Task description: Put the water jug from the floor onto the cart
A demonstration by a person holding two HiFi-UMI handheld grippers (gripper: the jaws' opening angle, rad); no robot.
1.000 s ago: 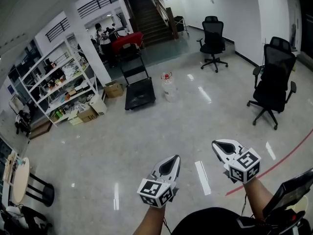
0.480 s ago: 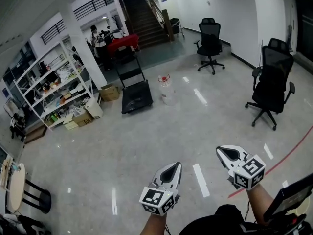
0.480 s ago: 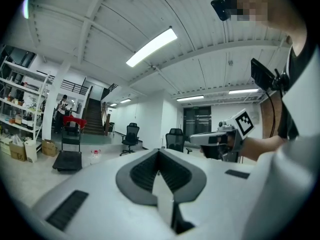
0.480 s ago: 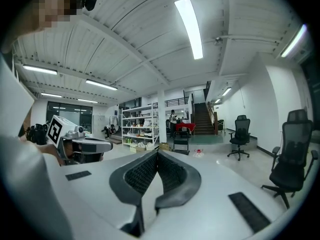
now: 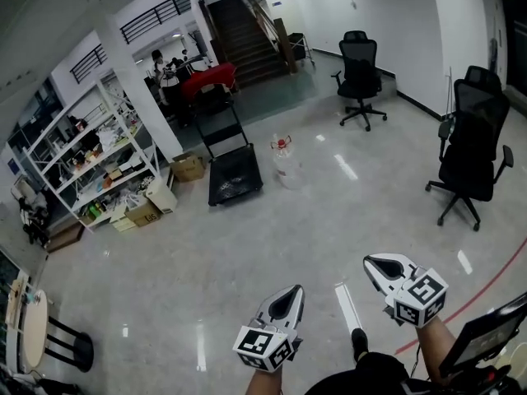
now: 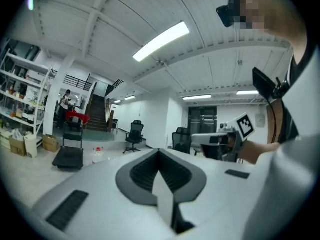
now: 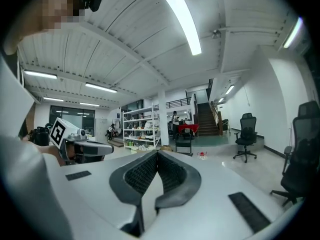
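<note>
The step in hand looks like the approach: nothing is held, and the task's things are well apart from both tools, far across the glossy grey floor (image 5: 247, 245).

The clear plastic water jug with a red cap (image 5: 286, 161) stands upright on the floor. It is just beside the black flat platform cart with an upright handle (image 5: 235, 175), on that cart's right in the head view. The cart's deck appears bare.

The left tool (image 5: 288, 296) and the right tool (image 5: 379, 264) are held out side by side low in the head view, both pointing roughly toward the jug. Each tool's own view shows its 2 jaws pressed together with nothing between them.

A white metal shelf rack (image 5: 90, 155) and cardboard boxes (image 5: 188, 168) stand left of the cart. 2 black office chairs (image 5: 361, 76) sit off to the right, clear of the straight path.

The next move, as I judge it, calls for closing the distance to the jug, then lowering both tools and opening their jaws. The jug is wide and smooth, so 1 tool alone would likely slip. A hold at the neck with support from the other tool seems safer. How full it is I cannot tell. The lift itself is short, since the cart's deck sits low and next to the jug.
</note>
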